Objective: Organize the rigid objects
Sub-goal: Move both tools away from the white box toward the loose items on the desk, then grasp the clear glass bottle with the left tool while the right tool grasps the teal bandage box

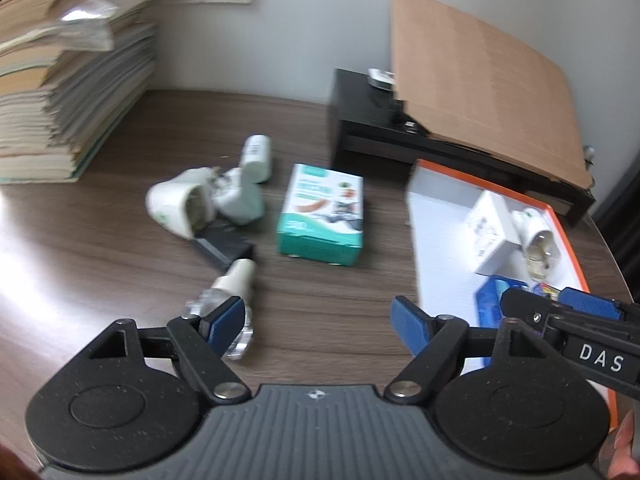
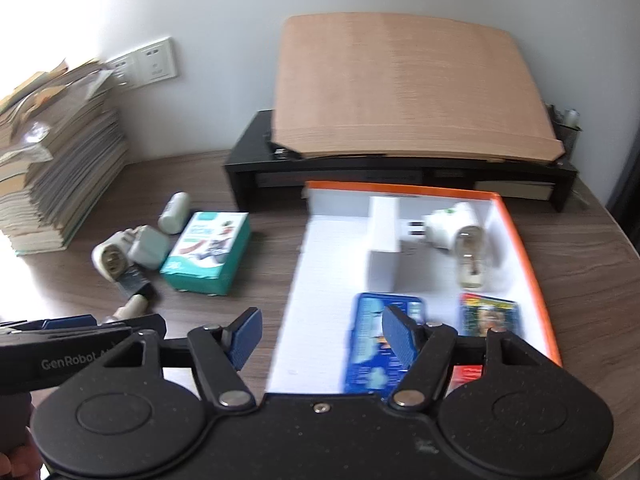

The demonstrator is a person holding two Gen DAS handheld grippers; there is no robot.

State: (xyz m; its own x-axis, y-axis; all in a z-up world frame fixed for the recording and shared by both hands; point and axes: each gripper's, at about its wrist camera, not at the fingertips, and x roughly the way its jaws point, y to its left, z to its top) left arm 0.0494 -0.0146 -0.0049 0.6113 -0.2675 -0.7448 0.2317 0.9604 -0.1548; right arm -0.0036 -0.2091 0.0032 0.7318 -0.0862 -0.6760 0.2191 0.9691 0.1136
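Observation:
My left gripper hangs open over the brown table with nothing between its fingers. Just past its left finger lies a light bulb. Beyond that are a small black box, two white plug adapters, a white cylinder and a teal carton. My right gripper is open and empty at the near left edge of an orange-rimmed white tray. The tray holds a blue case, a white box, a bulb in a white socket and a colourful card pack.
A tall stack of books and papers fills the back left. A black monitor riser stands against the wall with a brown cardboard sheet leaning on it. Wall sockets sit behind. The table edge curves off at the right.

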